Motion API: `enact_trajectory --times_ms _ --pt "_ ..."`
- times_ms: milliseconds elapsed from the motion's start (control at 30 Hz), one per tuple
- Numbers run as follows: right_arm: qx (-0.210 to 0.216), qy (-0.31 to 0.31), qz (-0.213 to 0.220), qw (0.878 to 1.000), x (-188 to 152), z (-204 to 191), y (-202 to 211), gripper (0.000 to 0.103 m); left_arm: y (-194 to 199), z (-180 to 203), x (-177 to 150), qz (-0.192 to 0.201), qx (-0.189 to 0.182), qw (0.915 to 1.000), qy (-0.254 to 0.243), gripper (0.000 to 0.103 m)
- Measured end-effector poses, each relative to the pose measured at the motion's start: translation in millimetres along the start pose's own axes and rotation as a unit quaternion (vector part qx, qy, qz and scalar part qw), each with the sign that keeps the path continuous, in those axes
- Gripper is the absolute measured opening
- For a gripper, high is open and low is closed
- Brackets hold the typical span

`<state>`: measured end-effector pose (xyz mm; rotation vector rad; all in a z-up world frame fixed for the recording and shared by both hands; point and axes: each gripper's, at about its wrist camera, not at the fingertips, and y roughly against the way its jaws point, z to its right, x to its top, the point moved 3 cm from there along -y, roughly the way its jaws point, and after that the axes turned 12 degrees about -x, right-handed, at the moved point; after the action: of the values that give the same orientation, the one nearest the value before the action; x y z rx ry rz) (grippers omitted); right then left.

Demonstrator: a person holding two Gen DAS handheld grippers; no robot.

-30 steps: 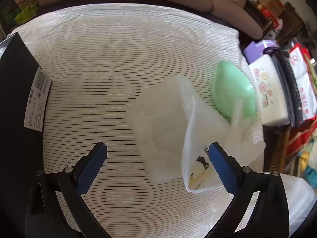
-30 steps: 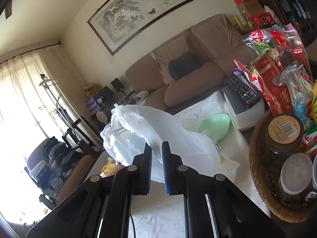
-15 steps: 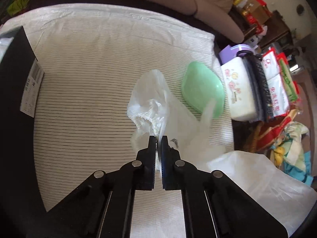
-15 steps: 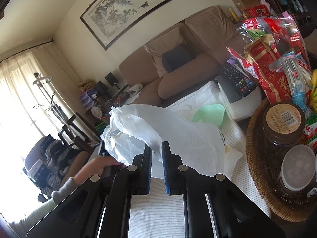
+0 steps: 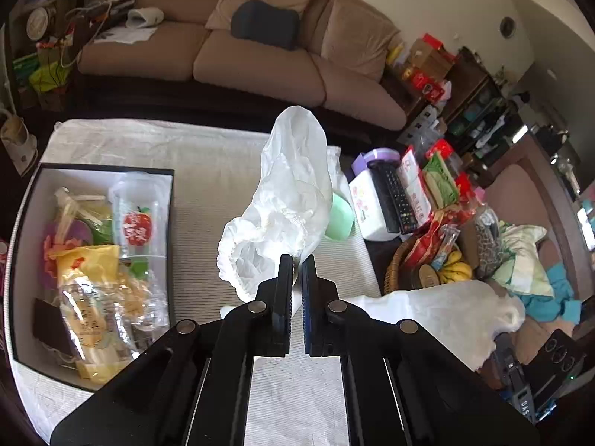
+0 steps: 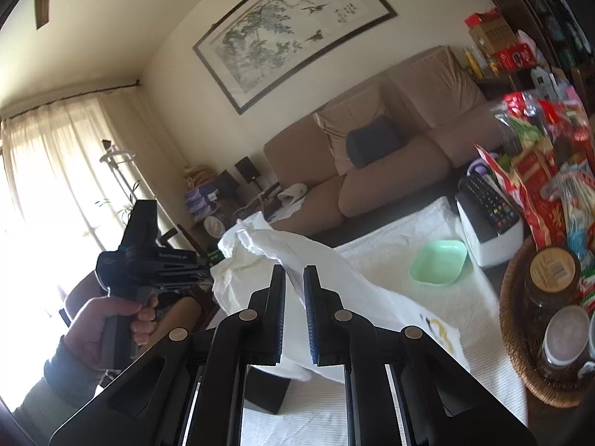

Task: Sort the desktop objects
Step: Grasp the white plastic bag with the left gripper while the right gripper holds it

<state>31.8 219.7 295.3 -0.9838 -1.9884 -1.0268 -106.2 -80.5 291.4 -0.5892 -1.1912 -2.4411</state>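
Observation:
A white plastic bag (image 5: 290, 193) hangs lifted above the striped tablecloth (image 5: 208, 186). My left gripper (image 5: 296, 264) is shut on its lower edge. My right gripper (image 6: 294, 275) is shut on another part of the same bag (image 6: 334, 290), which stretches between the two. The left gripper also shows in the right wrist view (image 6: 156, 260), held by a hand at the left. A black box (image 5: 163, 173) with snack packets and a cup sits at the table's left. A green dish (image 5: 340, 219) lies on the cloth behind the bag and also shows in the right wrist view (image 6: 438, 262).
A white tissue box with a remote (image 5: 394, 200) stands at the table's right. A wicker basket (image 6: 517, 334) holds jars and snack bags (image 6: 539, 186). Bananas (image 5: 453, 269) lie in the basket. A brown sofa (image 5: 253, 55) stands behind the table.
The left gripper, open a second ago, has shut on the bag and lifted it up off the cloth. The view has risen and tilted, bringing the black box and sofa into sight.

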Motion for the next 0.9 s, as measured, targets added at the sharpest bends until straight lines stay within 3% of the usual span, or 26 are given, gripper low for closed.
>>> enact_trajectory --times_ms 167,300,333,367,400,433,533,667,767,900 --pt "0.048 0.042 0.011 0.998 38.5 -72.6 41.9 0.010 86.5 10.2 -6.5 0.035 -0.012 0.9992 -0.016 0.004" --pt "0.037 0.100 -0.013 0.994 47.3 -118.2 58.4 0.014 142.5 17.7 -20.0 0.056 -0.013 0.9979 -0.031 0.004" --pt "0.022 0.121 -0.039 0.992 40.3 -123.0 53.2 0.023 151.2 17.8 -23.6 0.058 -0.014 0.9978 -0.031 0.004" --pt "0.002 0.141 -0.063 0.988 29.3 -123.7 45.5 0.054 156.2 18.4 -28.0 0.058 -0.015 0.9977 -0.032 0.004" --pt "-0.024 0.161 -0.079 0.983 15.1 -120.4 37.3 0.079 162.5 17.6 -33.4 0.059 -0.013 0.9976 -0.033 0.004" --pt "-0.041 0.182 -0.091 0.978 -0.8 -115.7 28.8 0.085 166.9 17.1 -40.2 0.059 -0.011 0.9975 -0.036 0.004" --pt "-0.092 0.240 -0.168 0.952 -68.4 -84.3 -12.7 0.087 169.1 6.5 -59.9 0.050 -0.011 0.9980 -0.036 0.004" --pt "-0.102 0.258 -0.270 0.922 -156.2 -38.8 -65.0 0.087 158.1 -14.6 -82.4 0.033 -0.018 0.9991 -0.022 0.004" --pt "-0.114 0.342 -0.311 0.880 -211.2 -32.6 -92.0 0.085 152.5 -31.1 -95.3 0.025 -0.022 0.9994 -0.006 0.004" --pt "-0.132 0.450 -0.324 0.822 -254.2 -41.3 -113.7 0.084 153.3 -46.4 -101.2 0.023 -0.028 0.9993 0.009 0.004"
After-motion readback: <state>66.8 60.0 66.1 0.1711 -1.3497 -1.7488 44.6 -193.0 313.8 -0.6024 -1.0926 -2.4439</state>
